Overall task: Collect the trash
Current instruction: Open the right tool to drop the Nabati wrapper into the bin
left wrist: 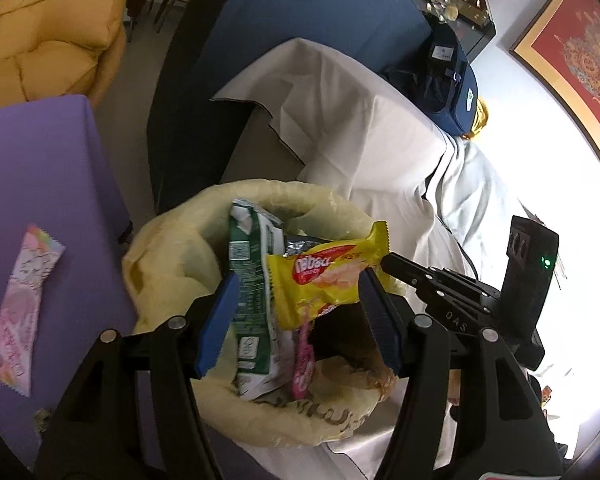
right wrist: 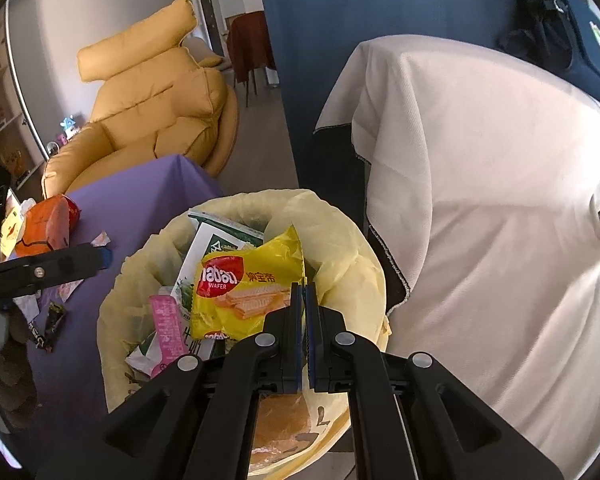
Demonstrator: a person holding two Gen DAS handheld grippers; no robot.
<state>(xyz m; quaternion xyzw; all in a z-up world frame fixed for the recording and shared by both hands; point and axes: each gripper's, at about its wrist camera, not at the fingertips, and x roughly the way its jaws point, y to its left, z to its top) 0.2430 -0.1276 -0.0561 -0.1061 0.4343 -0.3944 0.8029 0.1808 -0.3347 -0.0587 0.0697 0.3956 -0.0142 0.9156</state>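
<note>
A: Starting with the left wrist view. Shows the left tongs (left wrist: pixel 299 276) spread open above the bin (left wrist: pixel 172 248), with the yellow wafer packet (left wrist: pixel 324 280) between the pads and no squeeze visible?

B: Agreed, looks open, gripping nothing. Also shows the right tongs (left wrist: pixel 394 263) just to the right of them, tip against the packet's far end. Puts a green packet (left wrist: pixel 248 264) and a pink sachet (left wrist: pixel 304 360) just below, inside the liner.

A: And far to the left of the open pads, leaves a pink wrapper (left wrist: pixel 20 312) flat on the purple table (left wrist: pixel 40 160).

B: Now the right wrist view. Shows the right tongs (right wrist: pixel 302 286) closed, apparently pinching the right edge of the yellow wafer packet (right wrist: pixel 248 280), right over the mouth of the bin (right wrist: pixel 348 264). Catches the left tongs (right wrist: pixel 96 259) off to the left, above the table.

A: So reads as the drop-off step, packet not yet released?

B: Seems so. Calls next for parting the right pads to let the packet fall, then reaching left. Still shows an orange packet (right wrist: pixel 46 224) and a black wrapper (right wrist: pixel 48 324) on the table. Needs a low pinch at an edge, since flat wrappers slide.
</note>
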